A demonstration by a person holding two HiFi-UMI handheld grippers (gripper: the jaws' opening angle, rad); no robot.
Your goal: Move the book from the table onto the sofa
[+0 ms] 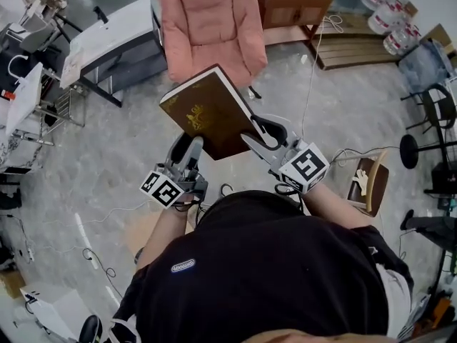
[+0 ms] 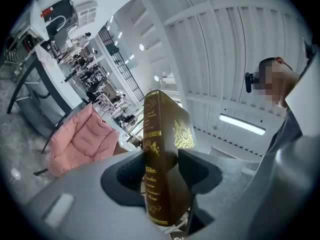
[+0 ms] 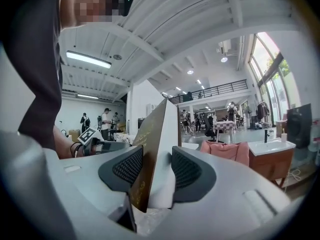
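A thick brown book (image 1: 208, 110) with gold ornament on its cover is carried in the air in front of the person, held by both grippers. My left gripper (image 1: 191, 147) is shut on the book's near left corner; in the left gripper view the gilt spine (image 2: 156, 159) stands upright between the dark pads. My right gripper (image 1: 251, 136) is shut on the near right corner, and its own view shows the brown cover and the white page edge (image 3: 159, 159) clamped there. A pink sofa chair (image 1: 211, 23) stands on the floor just beyond the book, also seen as the pink sofa chair (image 2: 80, 141).
A white table (image 1: 114, 38) stands left of the sofa chair and a wooden cabinet (image 1: 293, 6) to its right. Cables lie on the grey floor (image 1: 107, 170). A small wooden stool (image 1: 369, 181) is at the right, with dark stands (image 1: 428, 134) beyond. People stand far off in the hall.
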